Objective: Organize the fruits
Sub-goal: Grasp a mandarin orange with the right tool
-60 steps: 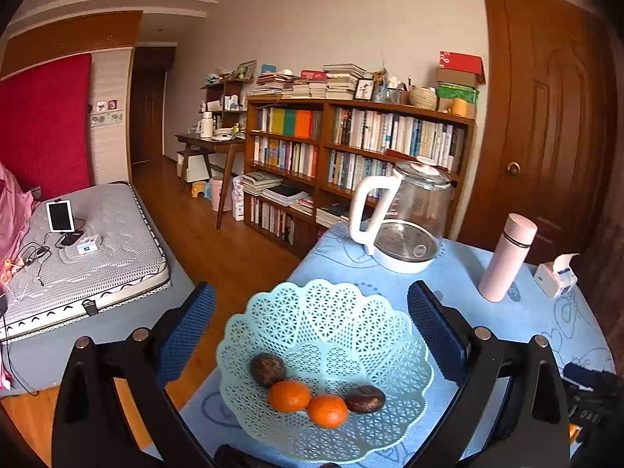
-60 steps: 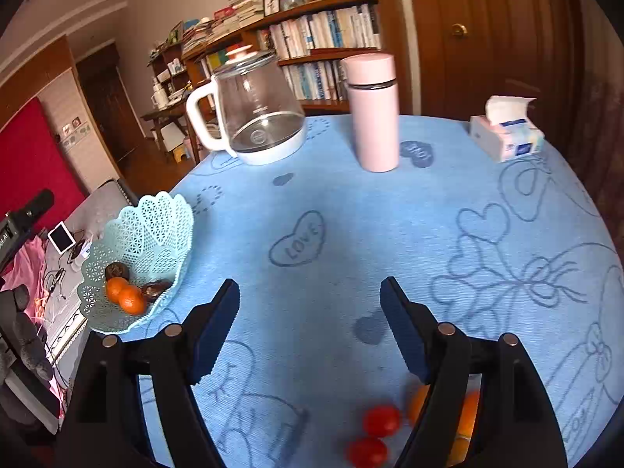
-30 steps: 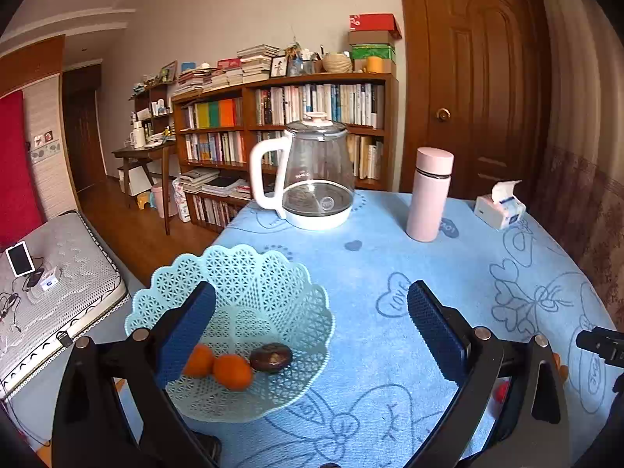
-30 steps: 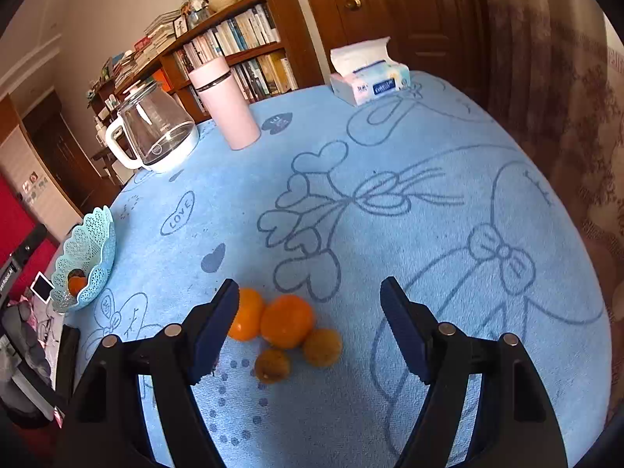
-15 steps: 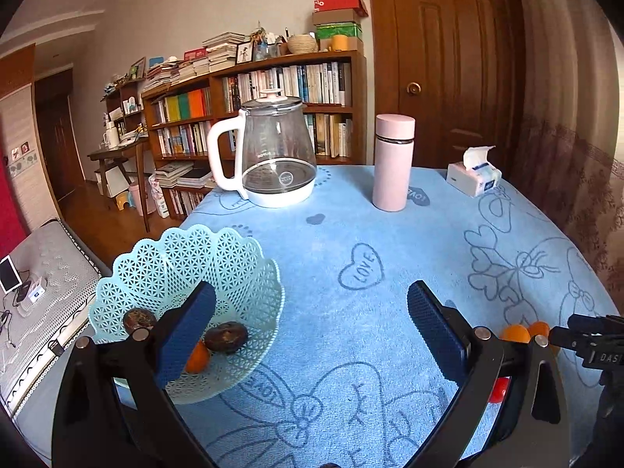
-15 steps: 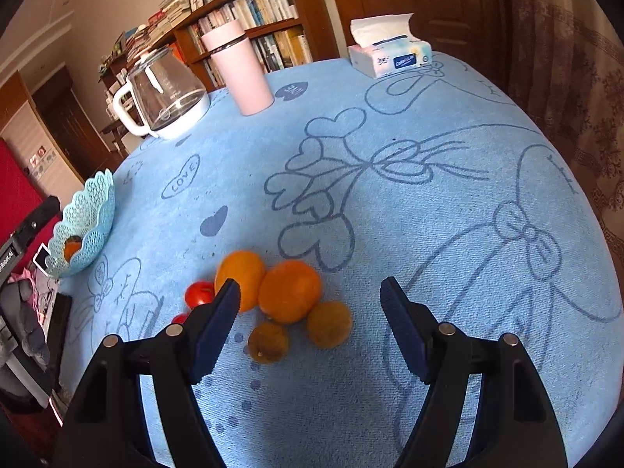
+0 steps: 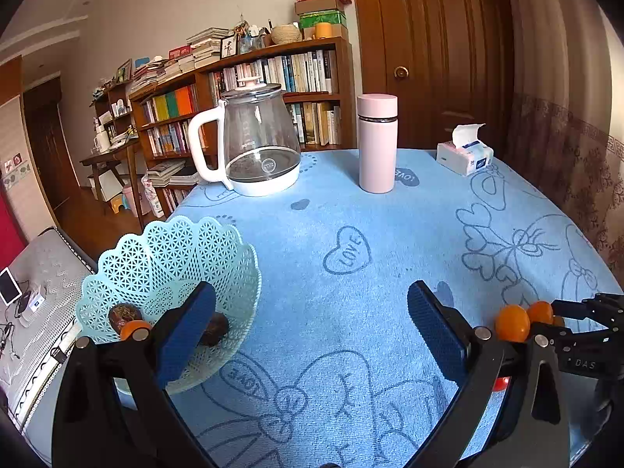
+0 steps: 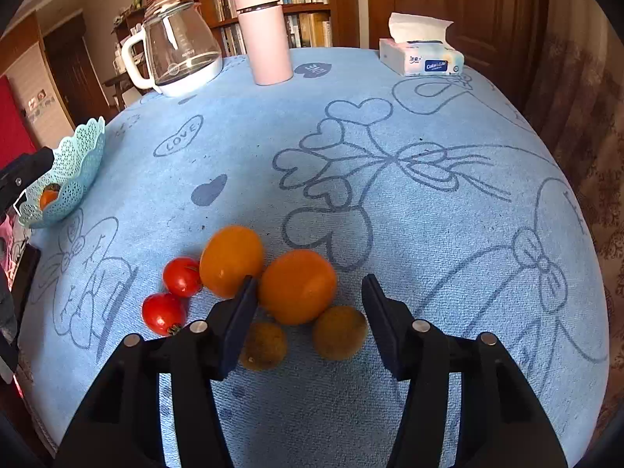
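Within half a second the right gripper (image 8: pixel 308 308), jaws spread and empty, had closed in around the large orange (image 8: pixel 297 286) on the desk (image 8: pixel 429 234), ready to grasp. The left gripper (image 7: pixel 312 327), also released, hovered beside the basket (image 7: pixel 167 245).

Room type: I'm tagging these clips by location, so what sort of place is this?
Most likely a lived-in home, perhaps a study-bedroom: a crowded bookshelf, a mattress on the floor, and a table with a kettle.
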`<state>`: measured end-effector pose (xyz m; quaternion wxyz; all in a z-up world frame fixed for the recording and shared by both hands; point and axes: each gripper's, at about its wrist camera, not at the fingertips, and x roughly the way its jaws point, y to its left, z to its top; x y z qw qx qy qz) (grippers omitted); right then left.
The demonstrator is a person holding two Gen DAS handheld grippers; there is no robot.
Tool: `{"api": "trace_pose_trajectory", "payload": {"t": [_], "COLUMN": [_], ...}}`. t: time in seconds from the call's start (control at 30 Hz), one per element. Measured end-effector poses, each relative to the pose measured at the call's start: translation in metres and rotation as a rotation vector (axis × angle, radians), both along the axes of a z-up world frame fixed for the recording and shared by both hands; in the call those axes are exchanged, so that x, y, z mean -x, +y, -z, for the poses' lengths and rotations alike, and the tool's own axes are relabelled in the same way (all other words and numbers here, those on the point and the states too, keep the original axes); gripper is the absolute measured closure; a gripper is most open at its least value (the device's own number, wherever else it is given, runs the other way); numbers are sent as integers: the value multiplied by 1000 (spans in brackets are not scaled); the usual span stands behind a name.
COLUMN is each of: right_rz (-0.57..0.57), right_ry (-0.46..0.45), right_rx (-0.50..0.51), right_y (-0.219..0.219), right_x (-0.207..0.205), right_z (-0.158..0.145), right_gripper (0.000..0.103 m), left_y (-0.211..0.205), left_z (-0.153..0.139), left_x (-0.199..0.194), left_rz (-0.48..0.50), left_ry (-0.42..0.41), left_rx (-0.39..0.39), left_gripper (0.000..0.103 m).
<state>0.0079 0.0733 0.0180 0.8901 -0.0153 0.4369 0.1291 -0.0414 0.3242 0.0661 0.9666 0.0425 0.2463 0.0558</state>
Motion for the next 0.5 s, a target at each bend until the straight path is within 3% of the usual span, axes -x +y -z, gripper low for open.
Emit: {"api": "trace_pose_trajectory", "payload": {"t": [0.33, 0.5], "right_rz": [-28, -24], "right_ry": [-7, -20], "right_rx": [21, -29], "right_y": [7, 2], "right_x": [-9, -8], "right_z": [6, 3], "right_gripper": [51, 61], "left_y": [-10, -18], "left_z": [9, 17], "left_x": [-4, -6], "left_rz": [31, 53], "left_ry": [30, 57], "left_rx": [-8, -6], "left_gripper": [3, 3]}}
